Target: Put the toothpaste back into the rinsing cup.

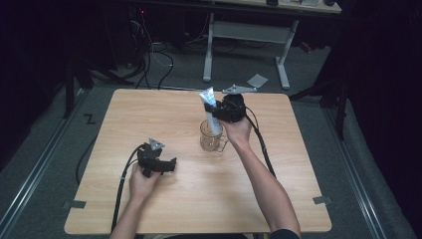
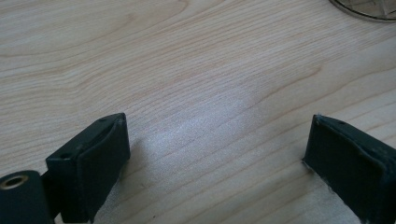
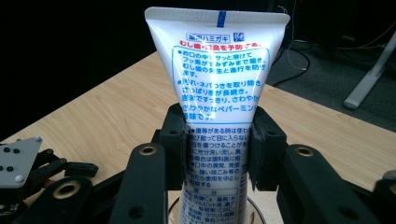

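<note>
A white toothpaste tube (image 1: 211, 110) with blue and red print stands upright, its lower end inside a clear glass cup (image 1: 212, 137) near the table's middle. My right gripper (image 1: 218, 113) is shut on the tube; in the right gripper view the tube (image 3: 216, 79) rises between the two black pads (image 3: 173, 142), and the cup's rim (image 3: 254, 207) shows below. My left gripper (image 1: 170, 165) rests low over the wood at the front left, open, nothing between its fingers (image 2: 98, 163). The cup's edge (image 2: 364, 10) shows at the top right of the left gripper view.
The wooden table (image 1: 149, 114) is bare apart from the cup. Behind it stand a white desk frame (image 1: 249, 35) and cables (image 1: 154, 55) on the floor. The left gripper (image 3: 28, 172) shows at the lower left of the right gripper view.
</note>
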A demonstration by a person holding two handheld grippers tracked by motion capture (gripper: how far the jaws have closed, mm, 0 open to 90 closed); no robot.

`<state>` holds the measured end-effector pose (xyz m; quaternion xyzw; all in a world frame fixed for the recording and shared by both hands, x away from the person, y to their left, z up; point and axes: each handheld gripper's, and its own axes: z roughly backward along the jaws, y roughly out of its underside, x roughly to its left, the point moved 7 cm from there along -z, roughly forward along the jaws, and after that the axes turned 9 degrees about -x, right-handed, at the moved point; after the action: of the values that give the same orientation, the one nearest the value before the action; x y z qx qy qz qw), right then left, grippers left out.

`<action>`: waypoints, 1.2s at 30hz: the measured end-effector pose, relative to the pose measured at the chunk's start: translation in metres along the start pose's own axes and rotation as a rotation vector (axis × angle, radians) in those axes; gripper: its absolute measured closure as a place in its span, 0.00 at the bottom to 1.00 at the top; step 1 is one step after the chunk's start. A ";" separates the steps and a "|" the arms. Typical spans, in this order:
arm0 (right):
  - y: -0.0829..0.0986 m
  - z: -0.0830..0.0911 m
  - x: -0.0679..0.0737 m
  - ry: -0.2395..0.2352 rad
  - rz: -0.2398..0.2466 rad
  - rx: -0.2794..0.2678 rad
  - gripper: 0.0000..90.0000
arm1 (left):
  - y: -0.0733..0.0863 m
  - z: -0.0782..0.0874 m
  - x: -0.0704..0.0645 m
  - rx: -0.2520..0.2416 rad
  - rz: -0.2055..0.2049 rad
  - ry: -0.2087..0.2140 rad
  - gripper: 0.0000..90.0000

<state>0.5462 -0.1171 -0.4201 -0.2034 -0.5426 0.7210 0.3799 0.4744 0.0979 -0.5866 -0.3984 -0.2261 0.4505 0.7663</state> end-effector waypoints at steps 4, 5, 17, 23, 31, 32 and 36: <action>0.000 -0.002 0.001 0.000 0.009 -0.001 0.71 | 0.000 0.000 0.000 0.000 0.000 0.000 0.08; 0.000 -0.002 0.001 0.001 0.012 -0.001 0.71 | 0.000 0.000 0.000 0.000 0.001 0.000 0.08; 0.006 -0.009 0.002 0.015 0.031 0.022 0.71 | 0.000 0.000 0.000 0.000 0.000 0.000 0.08; 0.009 -0.012 0.002 0.014 0.031 0.041 0.71 | 0.000 0.000 0.000 0.000 0.000 0.000 0.08; 0.015 -0.013 0.000 0.017 0.032 0.059 0.71 | 0.000 0.000 0.000 0.000 0.000 0.000 0.08; 0.015 -0.013 0.000 0.020 0.031 0.064 0.71 | 0.000 0.000 0.000 0.000 0.000 0.000 0.08; 0.017 -0.014 -0.001 0.022 0.031 0.071 0.71 | 0.000 0.000 0.000 0.000 0.000 0.000 0.08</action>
<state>0.5512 -0.1110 -0.4411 -0.2059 -0.5092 0.7435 0.3815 0.4744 0.0979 -0.5865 -0.3984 -0.2262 0.4505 0.7663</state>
